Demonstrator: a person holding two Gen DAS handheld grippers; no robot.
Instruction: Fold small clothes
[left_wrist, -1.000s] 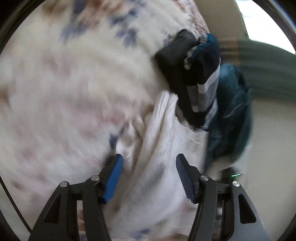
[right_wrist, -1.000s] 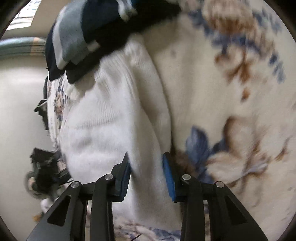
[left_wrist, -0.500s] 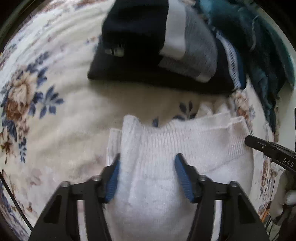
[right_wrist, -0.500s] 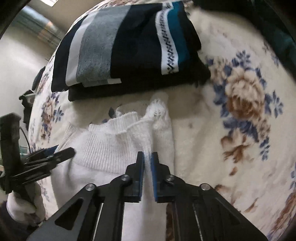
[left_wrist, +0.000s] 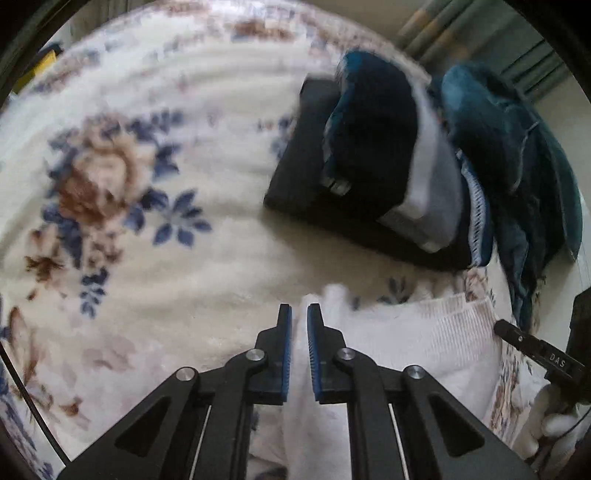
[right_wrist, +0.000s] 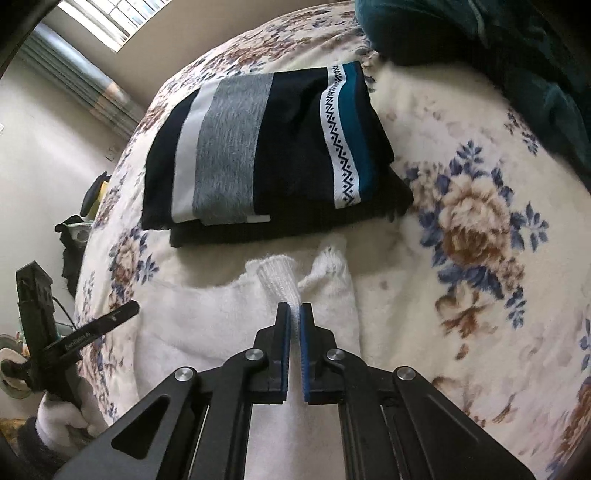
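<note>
My biggest worry is the bite on each side. The right tool is clenched on only a thin ribbed strip at the far edge of the white knit garment, and I judge that a sharp pull would slide that strip out from between the pads or stretch the knit without carrying the whole layer. The left tool is pinched nearly shut on a fold of the same white knit, with cloth showing between its blue pads, but the grip sits close to the edge, so the two corners could travel unevenly and leave a crooked fold. The plush floral blanket on the bed is soft, and I expect it to drag on the knit and bunch it. The stack of folded dark striped clothes lies just beyond the garment's far edge, so a long forward sweep could knock it askew. A heap of teal cloth sits at the far right in the left view.

The garment lies flat on the blanket in front of me, near the bed's near side. Both tools point forward and down toward its far edge, held low over the cloth, side by side and level; each one shows at the margin of the other's camera, held by a white-gloved hand.
</note>
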